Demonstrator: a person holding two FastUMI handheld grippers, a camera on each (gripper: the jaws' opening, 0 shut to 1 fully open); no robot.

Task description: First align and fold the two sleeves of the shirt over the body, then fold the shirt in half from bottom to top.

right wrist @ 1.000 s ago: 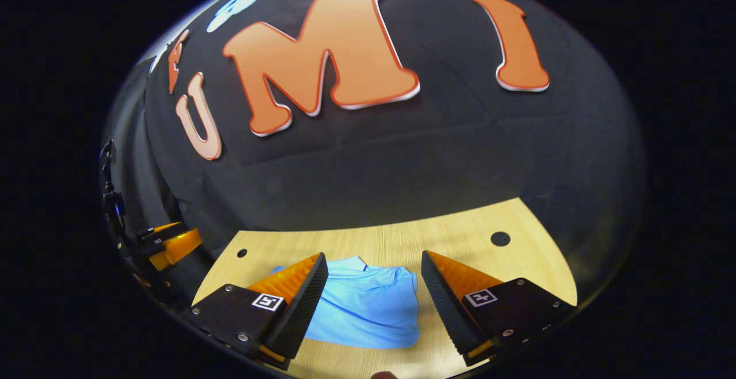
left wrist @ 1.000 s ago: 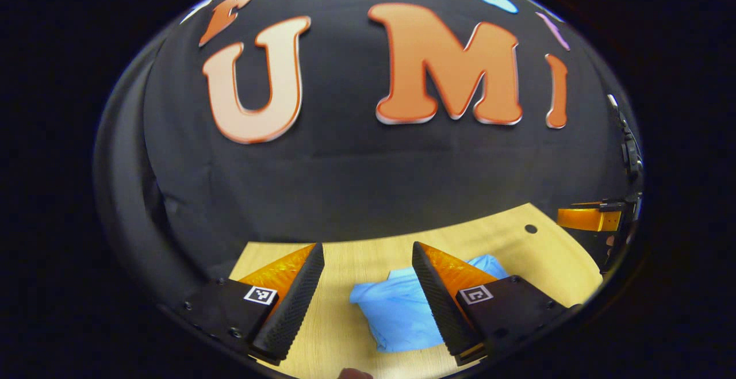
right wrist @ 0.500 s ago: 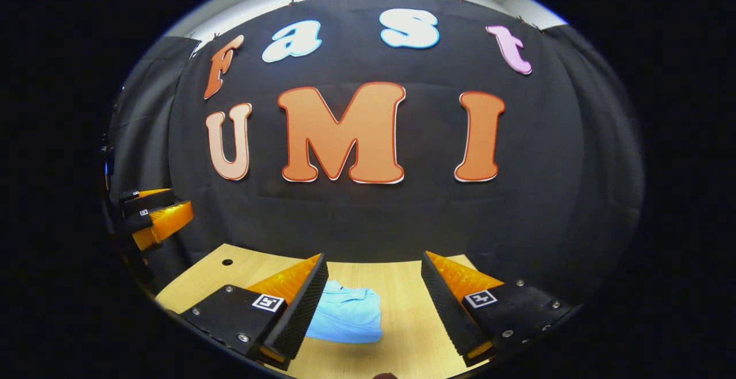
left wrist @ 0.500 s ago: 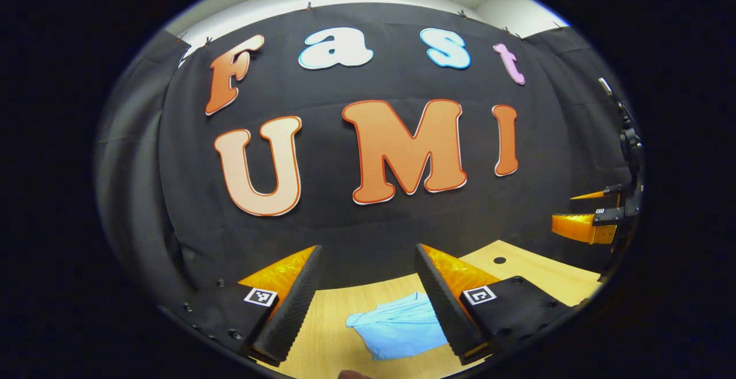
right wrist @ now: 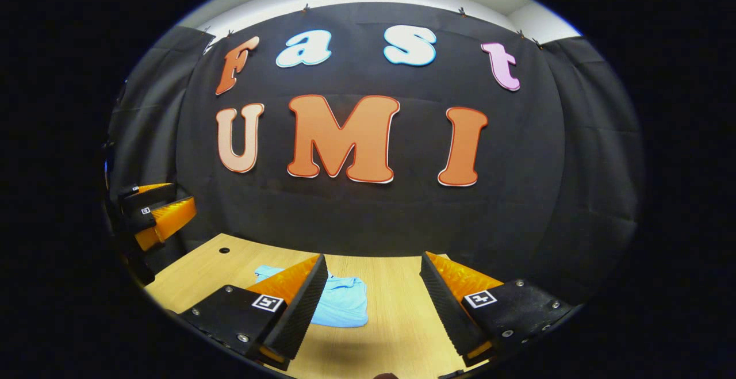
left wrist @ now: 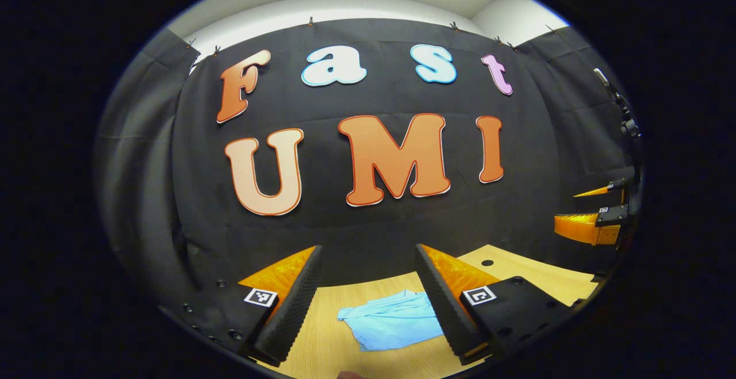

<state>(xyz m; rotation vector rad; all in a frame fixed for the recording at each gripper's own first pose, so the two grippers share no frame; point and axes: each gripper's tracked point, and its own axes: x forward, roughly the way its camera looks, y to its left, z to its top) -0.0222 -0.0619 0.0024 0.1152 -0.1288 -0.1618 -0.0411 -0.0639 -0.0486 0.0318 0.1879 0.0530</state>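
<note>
In the left gripper view, the left gripper (left wrist: pixel 366 284) hangs released above the worktop (left wrist: pixel 540 278); its finger hides the folded shirt's (left wrist: pixel 388 322) right end. In the right gripper view, the right gripper (right wrist: pixel 374 293), also released, covers the shirt's left part; it lies crosswise mid-worktop.

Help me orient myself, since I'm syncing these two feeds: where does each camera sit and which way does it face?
Left gripper view: rides the left claw, faces the booth wall over the light wooden table; its two open fingers show, the right claw at the right edge.
Right gripper view: rides the right claw, faces the same wall; its open fingers show, the left claw at the left edge.
Shared: the folded light-blue shirt on the table.
</note>
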